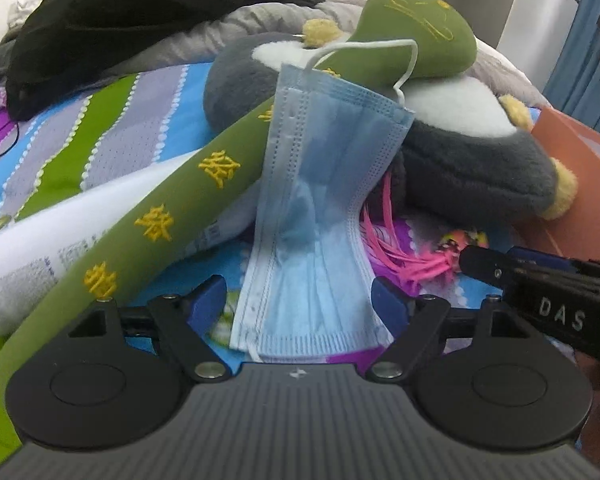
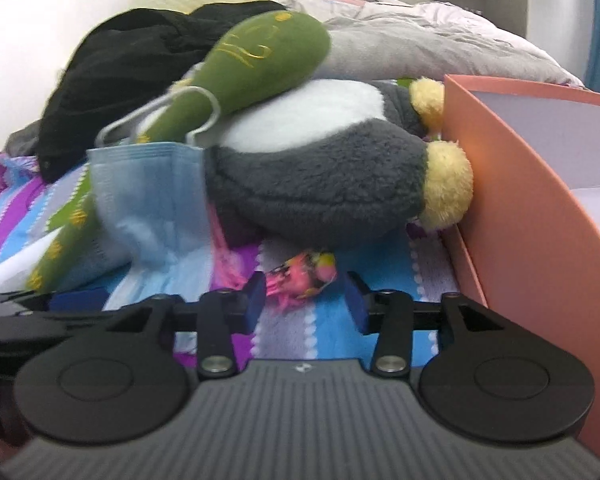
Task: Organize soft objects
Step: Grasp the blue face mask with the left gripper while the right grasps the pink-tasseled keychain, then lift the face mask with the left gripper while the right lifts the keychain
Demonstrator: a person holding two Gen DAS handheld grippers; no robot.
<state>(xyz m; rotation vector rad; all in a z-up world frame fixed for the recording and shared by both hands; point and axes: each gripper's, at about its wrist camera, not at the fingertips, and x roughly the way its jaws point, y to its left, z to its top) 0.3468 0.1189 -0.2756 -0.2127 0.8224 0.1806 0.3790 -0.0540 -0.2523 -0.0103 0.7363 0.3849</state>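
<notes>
Left wrist view: little looks sorted yet. The pleated pale blue face mask (image 1: 316, 216), the long green plush stick with yellow embroidery (image 1: 204, 184) and the grey-and-white plush penguin (image 1: 452, 136) lie heaped ahead of the fingers, none in the salmon cardboard box (image 1: 572, 168) to their right. The left gripper (image 1: 300, 300) stands wide apart, the mask's lower end between its blue pads (image 1: 206, 298), not pinched.

Right wrist view: the right gripper (image 2: 306, 300) is spread, holding nothing, a small pink tasselled trinket (image 2: 300, 272) just ahead between its fingertips. The box wall rises beside the right finger.
</notes>
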